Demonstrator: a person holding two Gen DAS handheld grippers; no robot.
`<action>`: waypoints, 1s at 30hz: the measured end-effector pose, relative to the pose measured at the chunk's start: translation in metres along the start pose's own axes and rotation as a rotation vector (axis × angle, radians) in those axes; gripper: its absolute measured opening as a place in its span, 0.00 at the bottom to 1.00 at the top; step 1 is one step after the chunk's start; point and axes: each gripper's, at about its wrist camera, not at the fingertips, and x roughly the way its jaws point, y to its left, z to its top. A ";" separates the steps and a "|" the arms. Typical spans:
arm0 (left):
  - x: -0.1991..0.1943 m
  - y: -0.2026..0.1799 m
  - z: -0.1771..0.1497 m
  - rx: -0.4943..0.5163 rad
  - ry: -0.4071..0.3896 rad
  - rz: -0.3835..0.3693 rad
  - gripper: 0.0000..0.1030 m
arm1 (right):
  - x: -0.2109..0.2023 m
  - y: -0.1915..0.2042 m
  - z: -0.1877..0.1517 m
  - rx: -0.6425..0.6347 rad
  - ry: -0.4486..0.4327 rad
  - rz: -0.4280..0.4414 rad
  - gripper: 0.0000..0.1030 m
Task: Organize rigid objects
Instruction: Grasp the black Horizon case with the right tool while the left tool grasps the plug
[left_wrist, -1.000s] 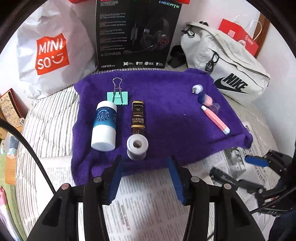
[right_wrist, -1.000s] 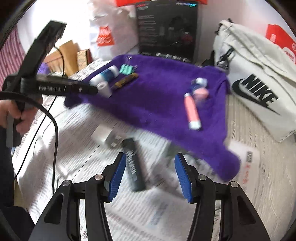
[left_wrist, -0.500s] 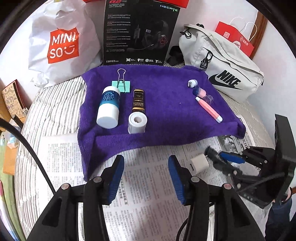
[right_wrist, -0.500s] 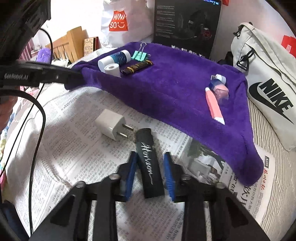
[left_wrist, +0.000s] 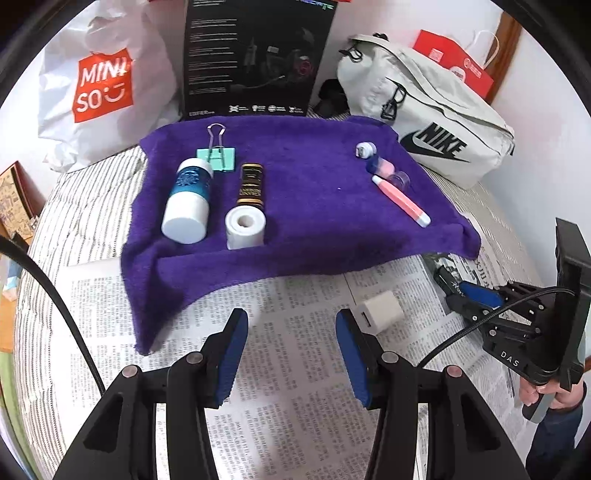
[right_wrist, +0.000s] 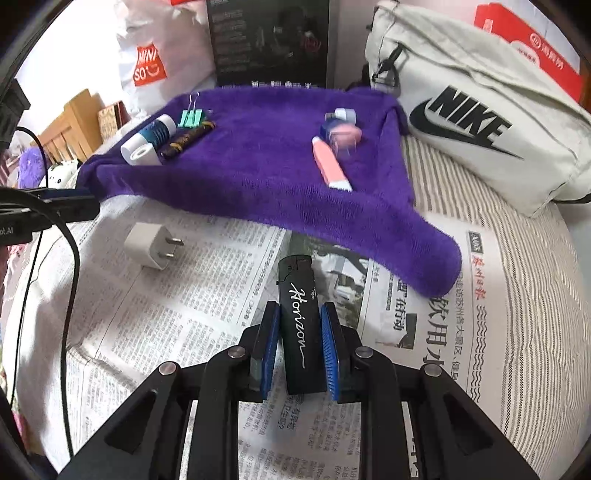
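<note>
- The left tongs (left_wrist: 290, 347) hung part open and empty over the newspaper-covered bed (left_wrist: 295, 369), near a small white plastic plug adapter (left_wrist: 380, 311), seemingly light and stiff.
- The right tongs (right_wrist: 300, 345) pinched a slim black "Horizon" lighter (right_wrist: 301, 325) by its long sides; likely light, rigid and smooth.
- No containers showed; sorted items lay on the purple towel (right_wrist: 266, 162).

both wrist views look steeply down from close above the newspaper (left_wrist: 295, 369), sharing the purple towel (right_wrist: 258, 155).
</note>
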 end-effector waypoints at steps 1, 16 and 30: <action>0.001 -0.001 0.000 0.002 0.002 -0.002 0.46 | -0.001 0.000 -0.002 -0.004 -0.002 -0.006 0.23; 0.018 -0.045 0.012 0.059 0.018 -0.059 0.50 | -0.030 -0.032 -0.019 0.099 -0.031 -0.020 0.22; 0.053 -0.075 0.002 0.126 0.096 0.058 0.51 | -0.047 -0.060 -0.046 0.171 -0.042 -0.025 0.22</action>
